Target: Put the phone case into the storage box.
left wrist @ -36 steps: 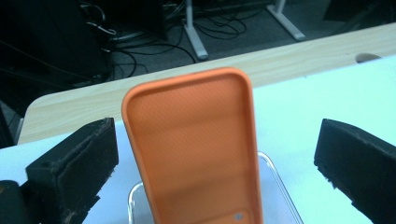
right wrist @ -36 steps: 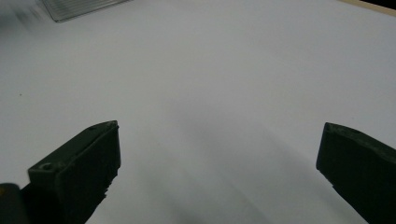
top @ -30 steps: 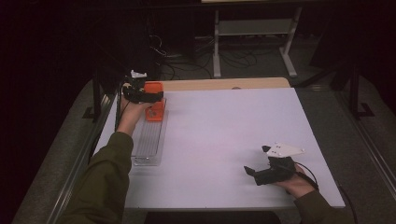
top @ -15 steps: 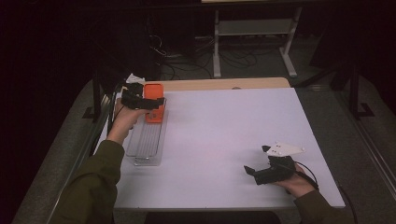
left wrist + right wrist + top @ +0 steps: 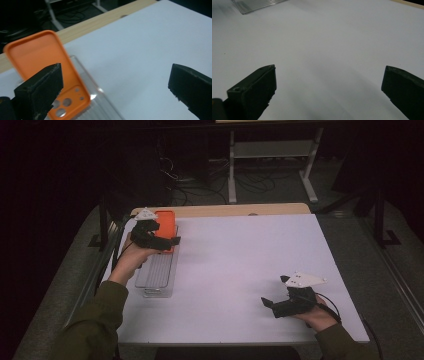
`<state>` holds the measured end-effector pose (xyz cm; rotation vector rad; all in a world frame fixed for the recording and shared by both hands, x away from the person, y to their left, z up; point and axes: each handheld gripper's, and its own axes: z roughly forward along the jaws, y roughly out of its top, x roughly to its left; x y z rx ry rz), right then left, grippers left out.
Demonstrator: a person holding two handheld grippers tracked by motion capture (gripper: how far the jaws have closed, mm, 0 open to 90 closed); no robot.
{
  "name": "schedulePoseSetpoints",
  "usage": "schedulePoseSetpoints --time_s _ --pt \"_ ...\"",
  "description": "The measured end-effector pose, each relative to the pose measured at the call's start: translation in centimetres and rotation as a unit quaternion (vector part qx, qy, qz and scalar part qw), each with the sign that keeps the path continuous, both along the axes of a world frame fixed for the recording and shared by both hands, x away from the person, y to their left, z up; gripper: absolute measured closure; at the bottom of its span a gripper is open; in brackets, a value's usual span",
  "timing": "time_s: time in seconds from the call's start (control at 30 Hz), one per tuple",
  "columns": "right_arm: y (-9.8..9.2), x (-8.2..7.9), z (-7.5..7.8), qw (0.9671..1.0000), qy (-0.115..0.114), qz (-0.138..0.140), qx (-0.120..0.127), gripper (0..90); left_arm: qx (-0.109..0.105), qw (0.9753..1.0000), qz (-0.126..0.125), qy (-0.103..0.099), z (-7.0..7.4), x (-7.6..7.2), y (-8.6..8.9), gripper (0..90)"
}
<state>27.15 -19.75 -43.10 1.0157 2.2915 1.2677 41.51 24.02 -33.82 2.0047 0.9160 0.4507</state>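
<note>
An orange phone case point(image 5: 165, 222) point(image 5: 47, 60) lies at the far end of a clear ribbed tray point(image 5: 156, 272) point(image 5: 105, 107) on the left of the white table. Its camera holes point toward me and its far end reaches over the tray's rim. My left gripper point(image 5: 167, 242) point(image 5: 115, 95) hovers just over the case's near end, jaws wide open and holding nothing. My right gripper point(image 5: 270, 307) point(image 5: 329, 92) rests low near the table's front right, open, with bare white table between its jaws.
The white table top point(image 5: 250, 255) spreads between the two grippers. A wooden strip point(image 5: 225, 210) runs along its far edge. Behind it are a metal stand point(image 5: 272, 150) and floor cables. The tray's corner point(image 5: 257, 5) shows far ahead of the right gripper.
My left gripper has drawn back slightly toward me over the case, and the left forearm has swung outward. The right gripper has stayed put.
</note>
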Motion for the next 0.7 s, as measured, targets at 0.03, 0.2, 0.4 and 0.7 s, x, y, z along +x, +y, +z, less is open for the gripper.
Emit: schedulePoseSetpoints --time_s 0.03,0.2,0.4,0.7 --pt "0.0 0.0 0.0 1.0 -0.002 0.0 0.0 0.0 0.003 0.9999 -0.009 -0.001 0.0 -0.3 0.0 0.0" --pt "0.0 0.0 0.2 1.0 -0.005 0.0 0.001 0.0 -0.004 0.9995 -0.032 0.001 -0.4 -1.9 -0.5 0.0" --pt "0.0 0.0 0.4 1.0 -0.004 0.002 0.0 0.0 -0.019 0.998 -0.06 -0.003 -0.7 -4.0 -1.1 0.0" --pt "0.0 -0.1 1.1 0.9999 -0.007 0.009 0.006 0.0 -0.027 0.9962 -0.082 -0.002 -2.0 -6.1 -1.1 0.0"
